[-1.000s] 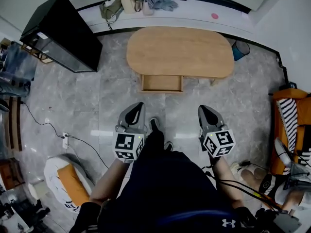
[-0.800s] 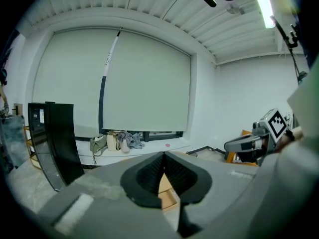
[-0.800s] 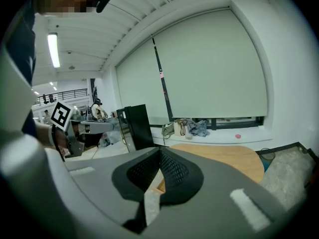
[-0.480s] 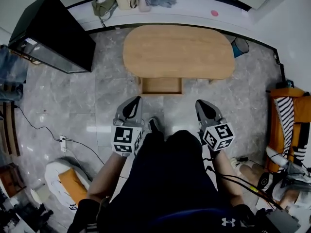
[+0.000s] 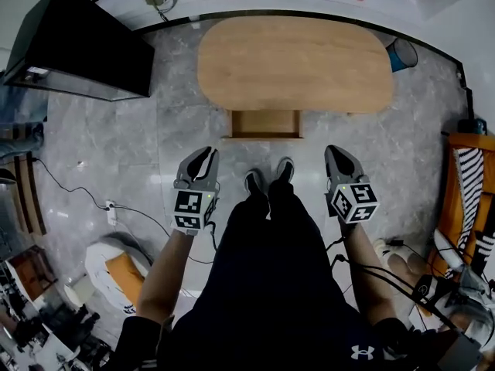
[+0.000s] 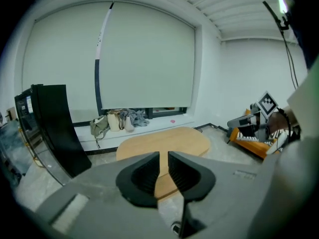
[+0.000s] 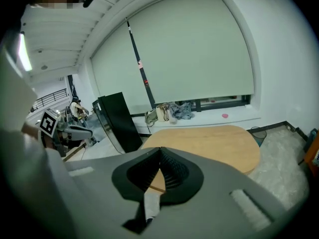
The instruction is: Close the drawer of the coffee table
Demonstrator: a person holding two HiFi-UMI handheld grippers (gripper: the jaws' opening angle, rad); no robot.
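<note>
The oval wooden coffee table [image 5: 294, 60] stands ahead of me, and its drawer [image 5: 265, 124] is pulled out from the near side, showing an empty wooden inside. My left gripper [image 5: 203, 154] hangs over the floor, left of and short of the drawer. Its jaws are opening with a narrow gap and nothing between them [image 6: 164, 157]. My right gripper [image 5: 337, 153] hangs right of the drawer, jaws shut and empty [image 7: 159, 156]. Neither gripper touches the table. In both gripper views the tabletop [image 6: 164, 139] [image 7: 209, 142] lies beyond the jaws.
A tall black cabinet [image 5: 77, 45] stands to the left of the table, and a blue bin [image 5: 402, 52] at its right end. An orange seat with striped cloth [image 5: 472, 184] is at the right. A cable and power strip [image 5: 110, 207] lie on the floor at left. My feet [image 5: 267, 180] stand before the drawer.
I have stepped closer to the table and the drawer now lies just past my feet. Both grippers have moved forward and down. The left jaws have parted slightly.
</note>
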